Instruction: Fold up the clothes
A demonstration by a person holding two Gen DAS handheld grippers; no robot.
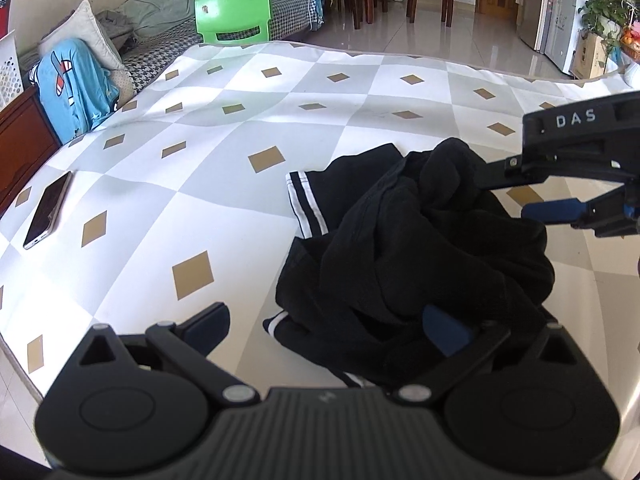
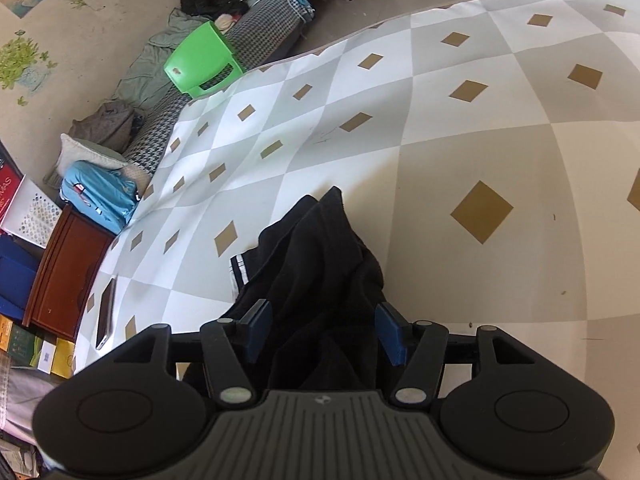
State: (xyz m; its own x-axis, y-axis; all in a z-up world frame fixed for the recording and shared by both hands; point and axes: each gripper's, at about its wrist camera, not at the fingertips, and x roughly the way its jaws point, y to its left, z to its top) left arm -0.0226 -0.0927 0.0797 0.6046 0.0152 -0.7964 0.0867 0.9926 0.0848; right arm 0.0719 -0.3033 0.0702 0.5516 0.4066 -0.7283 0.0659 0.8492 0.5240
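Note:
A black garment (image 1: 420, 248) with white-striped cuffs lies crumpled on the checked table cover (image 1: 240, 128). My left gripper (image 1: 328, 328) is open, its jaws wide apart at the garment's near edge; the right pad (image 1: 444, 330) lies against the cloth, the left pad is over the bare cover. My right gripper (image 1: 516, 198) comes in from the right in the left wrist view, open around the top of the pile. In the right wrist view the garment (image 2: 320, 264) bunches between the right gripper's (image 2: 326, 332) open blue pads (image 2: 392, 332).
A phone (image 1: 48, 210) lies at the table's left edge and shows in the right wrist view (image 2: 105, 314). A green plastic chair (image 1: 234, 12) and a sofa with clothes (image 1: 156, 8) stand beyond the far edge. A wooden cabinet (image 2: 64, 272) is at the left.

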